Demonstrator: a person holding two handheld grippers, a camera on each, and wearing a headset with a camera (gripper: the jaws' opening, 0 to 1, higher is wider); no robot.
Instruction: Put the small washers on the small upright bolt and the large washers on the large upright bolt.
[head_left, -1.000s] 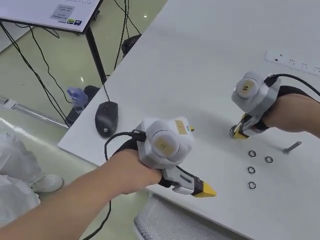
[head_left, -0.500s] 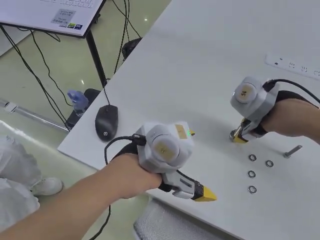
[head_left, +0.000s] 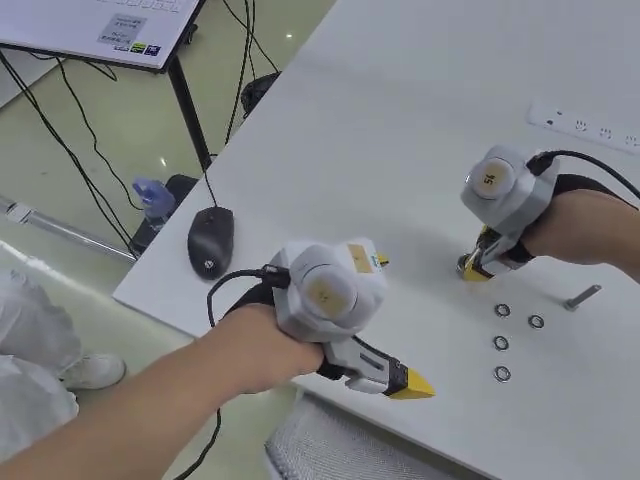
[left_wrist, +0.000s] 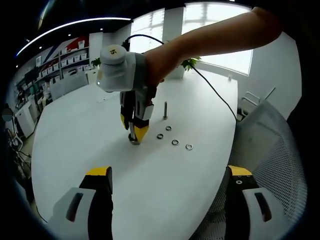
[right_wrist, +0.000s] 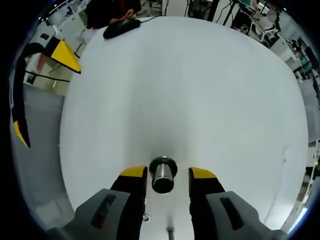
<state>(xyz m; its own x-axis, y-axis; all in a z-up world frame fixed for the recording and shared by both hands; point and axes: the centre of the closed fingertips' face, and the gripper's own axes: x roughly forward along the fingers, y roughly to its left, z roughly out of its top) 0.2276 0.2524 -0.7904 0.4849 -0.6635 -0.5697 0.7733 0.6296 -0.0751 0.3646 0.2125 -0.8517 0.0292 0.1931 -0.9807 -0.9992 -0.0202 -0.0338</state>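
Note:
A large steel bolt (right_wrist: 163, 176) stands upright on the white table (head_left: 380, 150). My right gripper (right_wrist: 162, 172) points down over it, its jaws shut on either side of the bolt. The head view shows that gripper (head_left: 478, 268) just left of several small washers (head_left: 502, 343) lying flat. A thin small bolt (head_left: 582, 297) stands beyond them. My left gripper (left_wrist: 168, 172) is wide open with nothing between its jaws, and hovers near the table's front edge (head_left: 396, 323). It looks at the right gripper (left_wrist: 135, 131), the washers (left_wrist: 175, 142) and the small bolt (left_wrist: 165, 110).
A black mouse (head_left: 212, 240) lies at the table's left corner. A white power strip (head_left: 590, 128) sits at the far right. A mesh chair (head_left: 330, 445) stands below the front edge. The wide far part of the table is bare.

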